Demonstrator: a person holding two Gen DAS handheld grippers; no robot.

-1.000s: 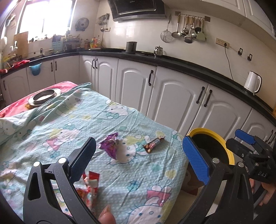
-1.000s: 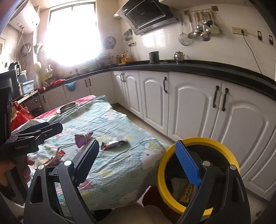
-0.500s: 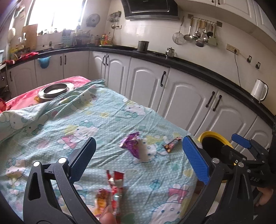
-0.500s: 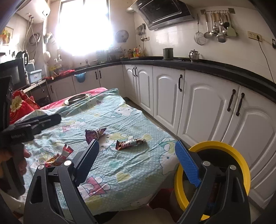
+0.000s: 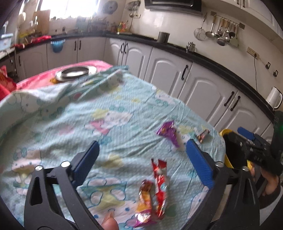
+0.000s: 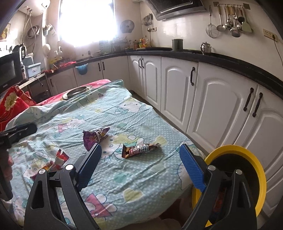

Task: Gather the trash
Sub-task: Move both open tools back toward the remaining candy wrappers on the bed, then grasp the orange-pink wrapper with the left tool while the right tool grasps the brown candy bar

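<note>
Right gripper [image 6: 140, 160] jaws wide apart, empty, above turquoise cartoon-print bedsheet [image 6: 123, 177]. Brown "ENERGY" bar wrapper [image 6: 139, 150] lies between them; purple foil wrapper [image 6: 94, 137] beside; yellow-rimmed black bin [image 6: 247, 178] right.

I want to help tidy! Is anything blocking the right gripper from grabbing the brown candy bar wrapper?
Nothing visible does. The brown wrapper lies alone on the cloth, ahead of the open right gripper; the purple wrapper sits off to its left.

A home kitchen: white cabinets [image 6: 176, 88], black counter [image 6: 230, 61], range hood [image 6: 176, 7], hanging utensils [image 6: 230, 19], kettle [image 5: 273, 97].
</note>
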